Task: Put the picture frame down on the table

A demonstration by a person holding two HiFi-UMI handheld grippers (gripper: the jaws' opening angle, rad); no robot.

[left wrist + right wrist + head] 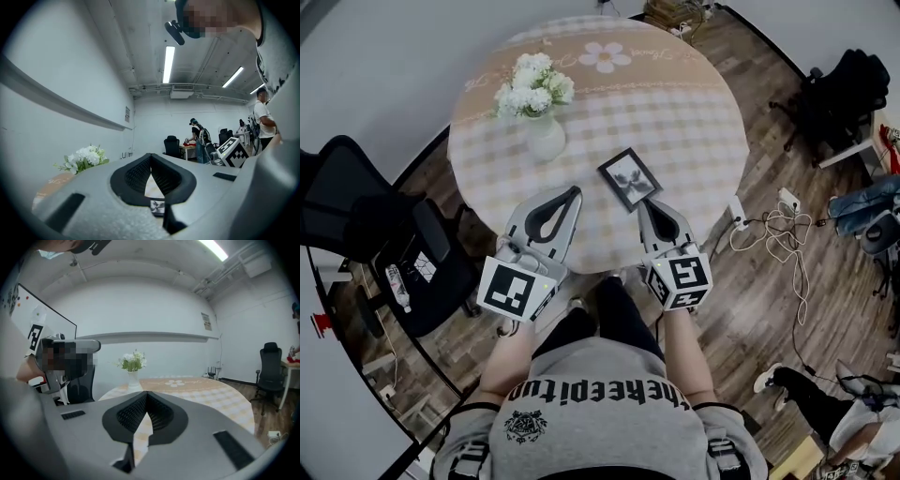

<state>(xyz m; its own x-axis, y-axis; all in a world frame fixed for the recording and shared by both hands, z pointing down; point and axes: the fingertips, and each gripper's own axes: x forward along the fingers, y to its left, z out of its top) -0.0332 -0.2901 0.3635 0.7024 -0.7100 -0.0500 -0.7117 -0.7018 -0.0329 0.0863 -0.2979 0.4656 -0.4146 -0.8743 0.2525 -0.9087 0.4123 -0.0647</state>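
A small black picture frame (629,178) with a grey print lies flat on the round table (694,131), near its front edge. My right gripper (644,202) is shut and empty, its tips just beside the frame's near corner. My left gripper (575,191) is also shut with nothing in it, a little to the left of the frame. In the left gripper view a bit of the frame (157,206) shows through the gap below the closed jaws. The right gripper view looks over the checked tablecloth (197,386); the frame is hidden there.
A white vase (546,137) of white flowers (532,84) stands left of the frame, toward the back. Black office chairs (356,220) stand by the table's left side. Cables and a power strip (769,225) lie on the wooden floor at the right.
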